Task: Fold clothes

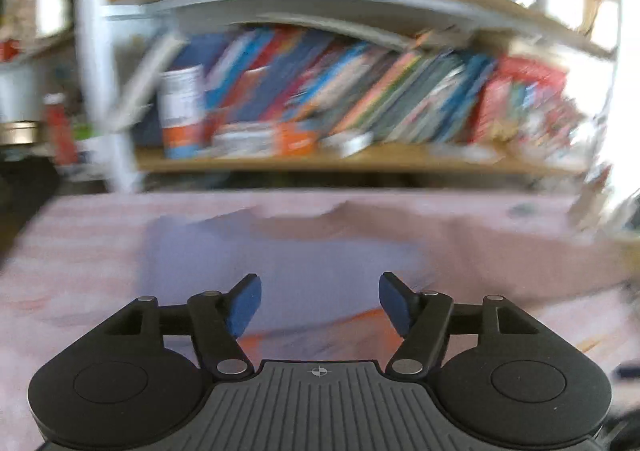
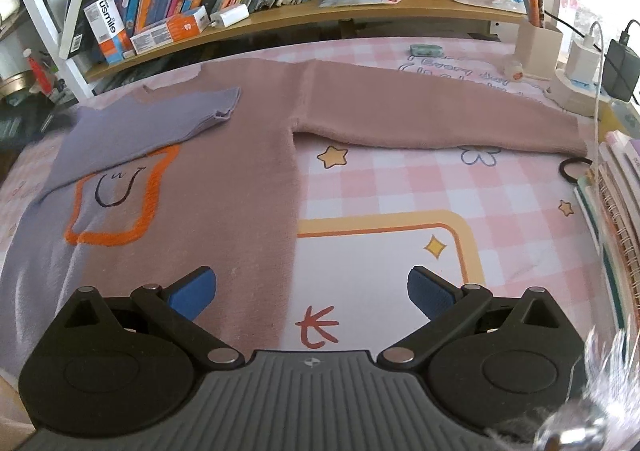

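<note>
- Sweater: a two-tone knit, lilac on its left half and dusty pink on its right, lying flat and face up on the surface, which carries a pink checked cloth printed with stars and flowers. Spread flat like this, its seams give straight lines to fold along.
- Lilac sleeve: already folded inward, lying across the chest and touching the top of the orange outlined motif. This reads as the first fold of the task being complete.
- Pink sleeve: extended straight out across the cloth, its cuff near a black hair tie and the stack of notebooks at the surface edge. Judged to be the next part to fold in, so that it mirrors the lilac one.
- Left gripper: its jaws stand apart with nothing between the blue pads; lilac fabric lies just beyond them. The view is motion-blurred. Open and empty jaws over the folded sleeve suggest the cloth has been let go to lie where it was placed.
- Right gripper: jaws wide apart and empty, hovering above the sweater's pink side seam near the hem, partly over bare cloth. It is placed on the side whose sleeve is unfolded, probably in readiness for that fold.
- Bookshelf: behind the surface, holding slanted books and small boxes; well clear of the garment and no part of the task.
</note>
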`<state>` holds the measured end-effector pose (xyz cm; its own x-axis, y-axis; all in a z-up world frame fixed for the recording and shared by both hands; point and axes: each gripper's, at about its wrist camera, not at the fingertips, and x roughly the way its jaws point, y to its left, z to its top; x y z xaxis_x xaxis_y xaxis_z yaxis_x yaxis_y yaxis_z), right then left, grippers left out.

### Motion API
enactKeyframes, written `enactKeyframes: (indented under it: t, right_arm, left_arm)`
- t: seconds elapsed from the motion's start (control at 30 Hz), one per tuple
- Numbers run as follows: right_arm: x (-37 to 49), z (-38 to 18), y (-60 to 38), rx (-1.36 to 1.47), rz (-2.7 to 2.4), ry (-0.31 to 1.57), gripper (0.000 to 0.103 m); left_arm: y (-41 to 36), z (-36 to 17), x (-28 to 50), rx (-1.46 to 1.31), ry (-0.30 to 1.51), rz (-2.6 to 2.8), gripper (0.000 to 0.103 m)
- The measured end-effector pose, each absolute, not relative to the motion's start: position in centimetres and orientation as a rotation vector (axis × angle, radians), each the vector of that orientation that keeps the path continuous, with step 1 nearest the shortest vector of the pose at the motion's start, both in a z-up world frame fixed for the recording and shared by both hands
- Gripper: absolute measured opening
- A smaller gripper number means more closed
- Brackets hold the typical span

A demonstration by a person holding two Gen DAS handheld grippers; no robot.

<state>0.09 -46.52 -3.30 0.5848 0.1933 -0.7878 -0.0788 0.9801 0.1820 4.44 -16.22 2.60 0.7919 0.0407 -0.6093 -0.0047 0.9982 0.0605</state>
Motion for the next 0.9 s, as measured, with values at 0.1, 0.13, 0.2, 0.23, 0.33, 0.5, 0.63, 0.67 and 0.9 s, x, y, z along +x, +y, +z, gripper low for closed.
enactKeyframes:
  t: [0.1, 0.13, 0.2, 0.23, 0.33, 0.5, 0.63, 0.67, 0.9]
  right_arm:
    - [0.2, -3.6, -46.6, 0.143, 0.149, 0.943, 0.103]
    - [0.2, -3.8, -46.7, 0.148, 0.142, 0.948, 0.103]
    - [0.2, -3.9, -46.8, 0.154, 0.126, 0.955, 0.103]
    - [0.0, -4.0, -46.9, 0.157, 0.116, 0.954, 0.103]
    - [-0.5, -3.9, -46.9, 0.162, 0.078, 0.949, 0.100]
    - [-1.2, -3.7, -45.8, 0.169, 0.061, 0.955, 0.084]
    - [-2.0, -3.7, -44.0, 0.147, 0.058, 0.966, 0.069]
    - [-2.2, -3.7, -43.6, 0.146, 0.050, 0.971, 0.061]
    - [-3.2, -4.2, -42.0, 0.178, -0.026, 0.985, 0.050]
  left_arm:
    - [-12.0, 2.3, 2.6, 0.057, 0.718, 0.175, 0.067]
    - [-10.7, 2.3, 2.1, 0.050, 0.734, 0.214, 0.066]
    - [-8.4, 1.2, 0.9, 0.036, 0.765, 0.271, 0.066]
    - [-7.6, 0.7, 0.6, 0.030, 0.779, 0.288, 0.065]
    - [-5.8, -0.5, 0.1, 0.012, 0.807, 0.329, 0.056]
    - [-4.4, -2.1, 0.2, -0.011, 0.848, 0.314, 0.053]
    - [-3.2, -3.0, 0.1, -0.034, 0.868, 0.286, 0.051]
    - [-2.9, -3.1, 0.1, -0.044, 0.870, 0.279, 0.051]
    - [-2.0, -3.5, 0.7, -0.084, 0.875, 0.200, 0.045]
